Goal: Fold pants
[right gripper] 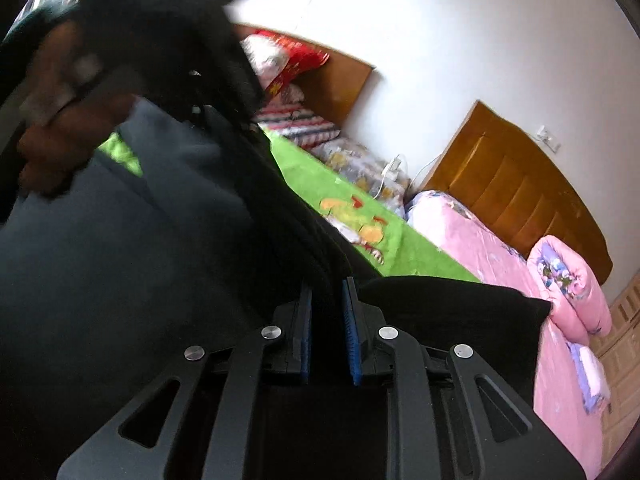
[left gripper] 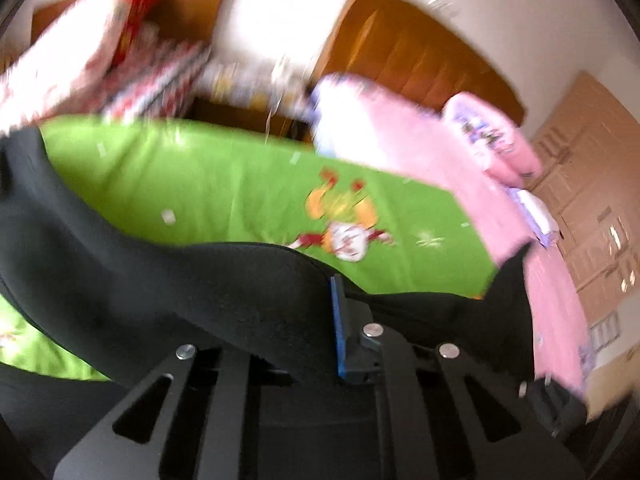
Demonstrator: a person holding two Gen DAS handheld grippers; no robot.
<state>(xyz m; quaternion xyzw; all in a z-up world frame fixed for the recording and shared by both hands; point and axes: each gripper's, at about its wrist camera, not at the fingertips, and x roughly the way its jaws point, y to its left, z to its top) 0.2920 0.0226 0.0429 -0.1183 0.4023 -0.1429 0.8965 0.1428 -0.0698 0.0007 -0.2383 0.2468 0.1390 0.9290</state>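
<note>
The black pants (left gripper: 168,280) hang lifted over a green sheet (left gripper: 224,184). My left gripper (left gripper: 320,300) is shut on the pants; the cloth drapes over its left finger and hides it, and only the blue pad of the right finger (left gripper: 337,332) shows. In the right wrist view the pants (right gripper: 224,216) stretch up and to the left from my right gripper (right gripper: 328,304), which is shut on a bunched strip of the black cloth between its blue pads (right gripper: 352,340). A hand (right gripper: 60,132) holds the left gripper at the upper left, blurred.
The green sheet with a cartoon print (right gripper: 360,232) covers one bed. A second bed with a pink quilt (right gripper: 500,256) lies to the right, with a rolled pink blanket (right gripper: 568,280). Wooden headboards (right gripper: 516,188) and a white wall stand behind. Patterned bedding (left gripper: 120,64) is piled far left.
</note>
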